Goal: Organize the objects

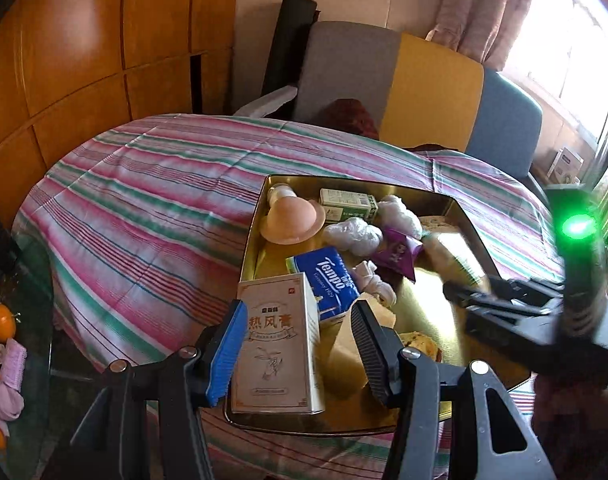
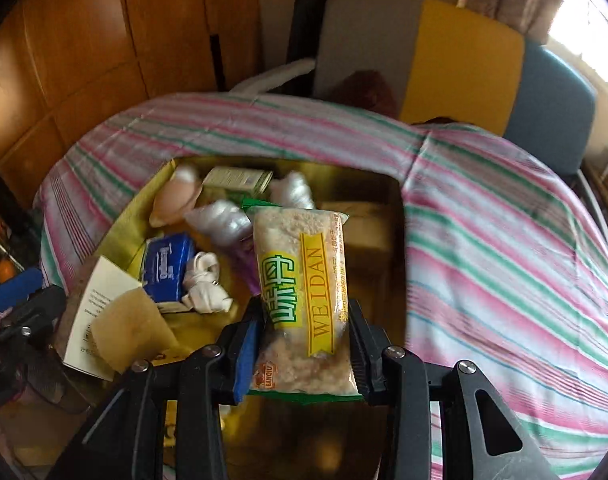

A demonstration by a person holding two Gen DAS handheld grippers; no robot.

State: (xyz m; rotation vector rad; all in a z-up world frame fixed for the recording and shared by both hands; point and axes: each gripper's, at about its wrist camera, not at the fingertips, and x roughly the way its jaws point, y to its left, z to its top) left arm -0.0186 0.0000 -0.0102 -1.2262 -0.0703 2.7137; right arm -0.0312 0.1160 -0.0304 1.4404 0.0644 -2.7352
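Snack packet [image 2: 304, 292] in right gripper [image 2: 304, 344]

cream ointment box [image 1: 278, 344] upright at gold tray's [image 1: 456, 204] near edge, clear snack packet [image 2: 304, 292] lifted above tray

Both wrist cameras look steeply down along their fingers, from close above. The left view faces the gold tray [image 1: 260, 216] from its near-left corner; the right view sits over the tray's near edge. Both share the tray, striped tablecloth [image 1: 144, 200] and chair [image 1: 424, 88].
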